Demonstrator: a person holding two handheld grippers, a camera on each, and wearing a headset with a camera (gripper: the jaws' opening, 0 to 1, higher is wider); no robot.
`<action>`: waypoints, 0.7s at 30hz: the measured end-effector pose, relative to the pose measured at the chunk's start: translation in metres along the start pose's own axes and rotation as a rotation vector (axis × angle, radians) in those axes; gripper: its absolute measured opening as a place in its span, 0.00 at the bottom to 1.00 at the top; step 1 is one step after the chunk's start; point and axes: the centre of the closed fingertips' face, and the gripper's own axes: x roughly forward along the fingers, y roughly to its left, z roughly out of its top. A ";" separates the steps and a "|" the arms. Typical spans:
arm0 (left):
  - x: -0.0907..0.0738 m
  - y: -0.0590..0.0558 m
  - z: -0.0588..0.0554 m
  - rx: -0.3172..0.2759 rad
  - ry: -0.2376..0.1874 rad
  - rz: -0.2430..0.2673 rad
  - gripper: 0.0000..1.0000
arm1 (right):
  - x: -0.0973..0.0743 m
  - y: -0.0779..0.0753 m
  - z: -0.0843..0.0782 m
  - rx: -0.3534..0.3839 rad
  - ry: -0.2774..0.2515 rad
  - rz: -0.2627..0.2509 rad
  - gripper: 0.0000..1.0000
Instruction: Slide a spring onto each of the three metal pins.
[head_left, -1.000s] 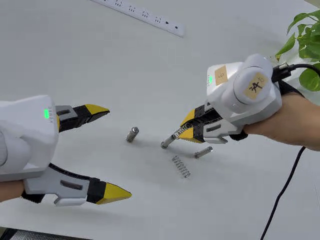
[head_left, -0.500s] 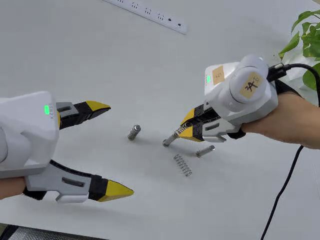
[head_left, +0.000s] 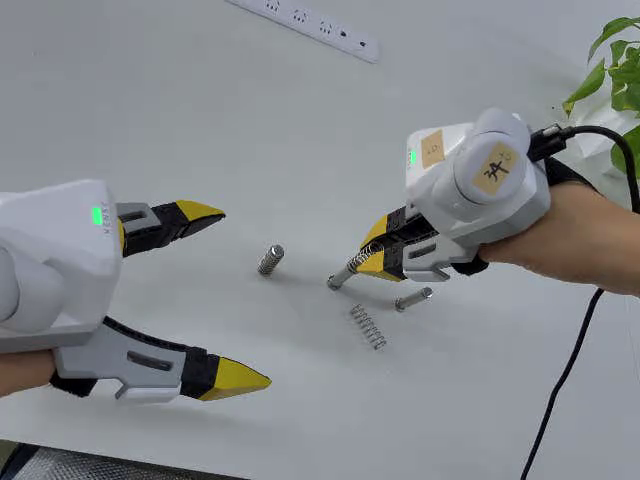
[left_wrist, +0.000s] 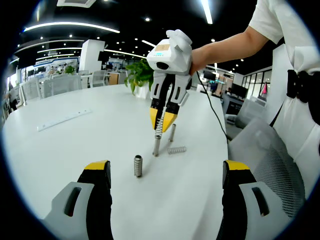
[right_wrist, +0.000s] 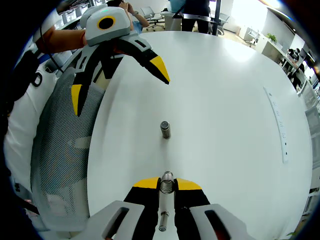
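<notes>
Now: right gripper clamped on spring and pin

Right gripper (head_left: 368, 260) has its yellow-tipped jaws nearly closed, pinching a coil spring (right_wrist: 167, 184) that sits around a slim metal pin (head_left: 338, 280). The pin's lower end touches the smooth white table (head_left: 200, 120). Left gripper (head_left: 238, 296) gapes wide, holding nothing. Between the two grippers a short pin (left_wrist: 138, 166), already wrapped in a spring, stands upright. Bare pin (head_left: 412, 298) lies just beside the right gripper, with a loose spring (head_left: 367, 327) near it. Long white power strip (head_left: 310, 20) lies at the far edge.
</notes>
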 end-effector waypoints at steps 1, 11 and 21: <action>0.000 0.000 0.000 -0.001 -0.001 -0.002 0.92 | 0.000 0.000 0.000 0.002 0.000 0.001 0.07; 0.001 -0.001 0.001 -0.006 -0.008 -0.007 0.91 | 0.005 0.000 -0.001 0.002 0.003 0.005 0.07; 0.001 -0.001 0.002 -0.014 -0.013 -0.007 0.90 | 0.010 0.000 -0.003 -0.004 0.006 0.005 0.07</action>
